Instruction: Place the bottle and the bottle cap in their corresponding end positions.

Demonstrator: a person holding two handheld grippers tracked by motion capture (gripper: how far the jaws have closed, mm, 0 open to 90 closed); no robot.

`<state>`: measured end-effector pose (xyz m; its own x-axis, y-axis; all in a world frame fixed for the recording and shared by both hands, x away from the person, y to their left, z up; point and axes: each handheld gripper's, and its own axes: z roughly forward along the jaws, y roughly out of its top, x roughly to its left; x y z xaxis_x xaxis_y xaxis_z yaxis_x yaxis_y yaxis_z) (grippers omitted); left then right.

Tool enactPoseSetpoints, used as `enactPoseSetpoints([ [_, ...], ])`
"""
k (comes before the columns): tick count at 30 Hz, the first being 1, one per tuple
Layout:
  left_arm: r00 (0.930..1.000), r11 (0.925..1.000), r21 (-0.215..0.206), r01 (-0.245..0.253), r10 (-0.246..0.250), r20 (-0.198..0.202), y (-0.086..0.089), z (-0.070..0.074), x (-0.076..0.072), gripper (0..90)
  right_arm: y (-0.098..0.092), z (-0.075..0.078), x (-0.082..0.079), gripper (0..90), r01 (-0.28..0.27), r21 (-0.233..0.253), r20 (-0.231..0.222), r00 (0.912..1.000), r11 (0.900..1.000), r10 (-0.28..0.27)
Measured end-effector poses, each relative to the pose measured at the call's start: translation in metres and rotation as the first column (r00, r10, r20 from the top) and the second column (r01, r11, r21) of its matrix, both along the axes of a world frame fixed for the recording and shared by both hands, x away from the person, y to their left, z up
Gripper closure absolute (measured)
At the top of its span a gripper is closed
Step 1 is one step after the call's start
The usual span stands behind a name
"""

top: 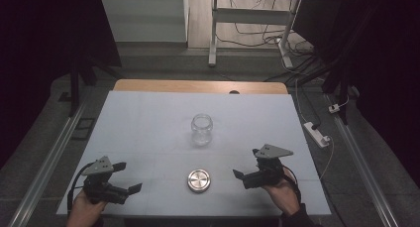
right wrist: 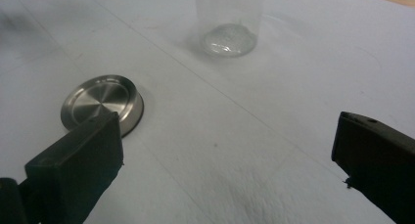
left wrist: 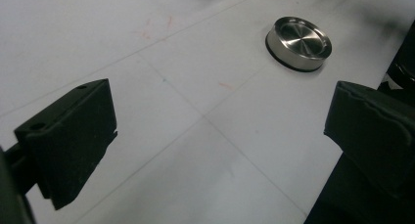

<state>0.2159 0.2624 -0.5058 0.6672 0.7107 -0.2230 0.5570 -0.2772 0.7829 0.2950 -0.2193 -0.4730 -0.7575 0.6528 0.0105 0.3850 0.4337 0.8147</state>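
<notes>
- Dim studio flooring and trailing cables surround a white-covered table (top: 148,118), at whose near edge two hand-held grippers are held low, with a metal lid (top: 198,181) lying flat between them.
- Both tools are seen with jaws spread wide and nothing between them: the left gripper (top: 126,176) near the lid's left, the right gripper (top: 241,180) near its right.
- An open glass jar (top: 202,130) is shown standing upright near the table's middle, well behind the lid and apart from it.
- A slip is judged the chief risk: the lid (left wrist: 298,43) is low, smooth and brushed, and a grip taken too high on its rim could let it be squeezed out sideways.
- A collision is also thought possible, since both grippers are aimed at the same small disc from opposite sides.
- The jar (right wrist: 229,23) could be tipped or pushed if the lid is brought down off-centre, as it is held by neither tool.
- What appears to be a dark seal runs under the lid's rim, though this cannot be confirmed in the dim view; it could catch at the jar mouth.
</notes>
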Motion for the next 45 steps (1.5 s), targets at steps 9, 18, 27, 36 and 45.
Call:
enactPoseSetpoints([
  [9,0.9984,0.9984,0.005,-0.056,0.056,-0.01,0.016,-0.005,-0.011,0.0,-0.022,-0.002,-0.013,0.0,0.044,-0.013,0.009,0.999,0.999,-0.044],
  [18,0.9954,0.9953,0.023,-0.094,0.095,-0.017,0.025,-0.009,-0.02,0.0,-0.047,-0.005,-0.027,0.0,0.121,0.009,-0.004,0.9927,0.993,-0.121],
  [27,0.9917,0.9915,0.036,-0.125,0.126,-0.026,0.033,-0.012,-0.026,0.0,-0.069,-0.013,-0.039,0.0,0.193,-0.011,-0.031,0.9807,0.981,-0.193],
  [36,0.9878,0.987,0.066,-0.147,0.15,-0.044,0.036,-0.016,-0.032,0.0,-0.079,-0.02,-0.05,0.0,0.236,-0.043,-0.055,0.9695,0.971,-0.239],
  [45,0.983,0.9815,0.112,-0.155,0.165,-0.082,0.038,-0.018,-0.038,0.0,-0.085,-0.023,-0.057,0.0,0.261,-0.08,-0.08,0.9602,0.962,-0.268],
])
